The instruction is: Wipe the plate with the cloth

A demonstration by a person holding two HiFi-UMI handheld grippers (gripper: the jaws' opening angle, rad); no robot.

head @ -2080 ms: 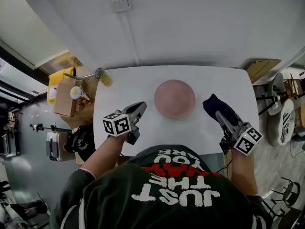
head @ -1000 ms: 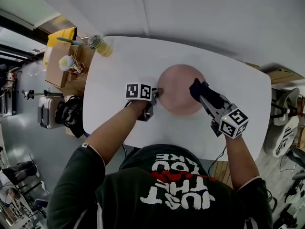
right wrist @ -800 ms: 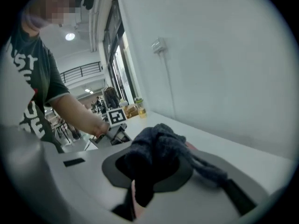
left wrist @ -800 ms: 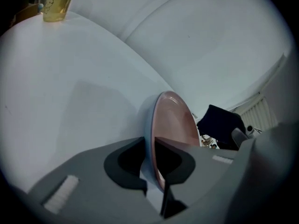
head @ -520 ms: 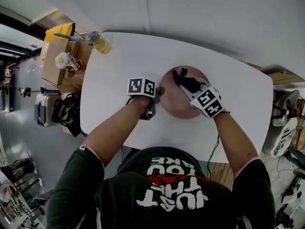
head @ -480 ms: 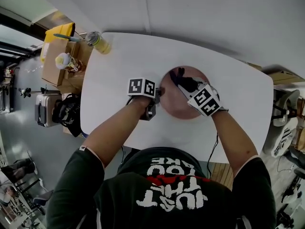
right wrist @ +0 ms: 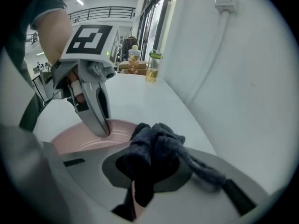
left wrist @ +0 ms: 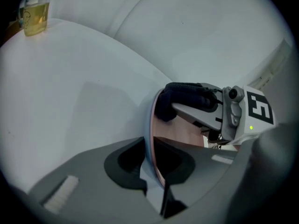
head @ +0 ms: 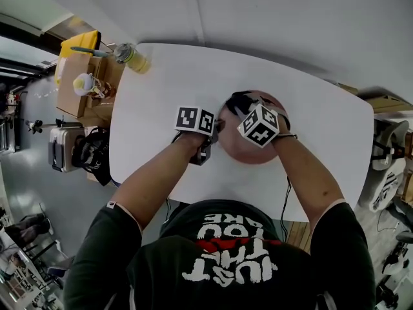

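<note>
A pink plate (head: pixel 250 148) lies on the white table (head: pixel 161 89). My left gripper (head: pixel 217 129) stands at the plate's left rim; its jaws have just been closing and are now shut on that rim (left wrist: pixel 152 139), which runs edge-on between them. My right gripper (head: pixel 248 112) is over the plate's far left part, shut on a dark cloth (head: pixel 238 101). In the right gripper view the bunched cloth (right wrist: pixel 156 146) hangs out of the jaws just above the plate (right wrist: pixel 81 136), close to the left gripper's fingers (right wrist: pixel 97 111).
A bottle of yellow liquid (head: pixel 132 57) stands at the table's far left corner. Off that edge are a cardboard box (head: pixel 80 86) with small items and a yellow bin (head: pixel 80 44). A white wall (head: pixel 290 24) runs behind the table.
My right gripper has swung left and down from the plate's right side to over its far left part, rolling as it went, cloth still held. The left gripper stayed at the rim.
</note>
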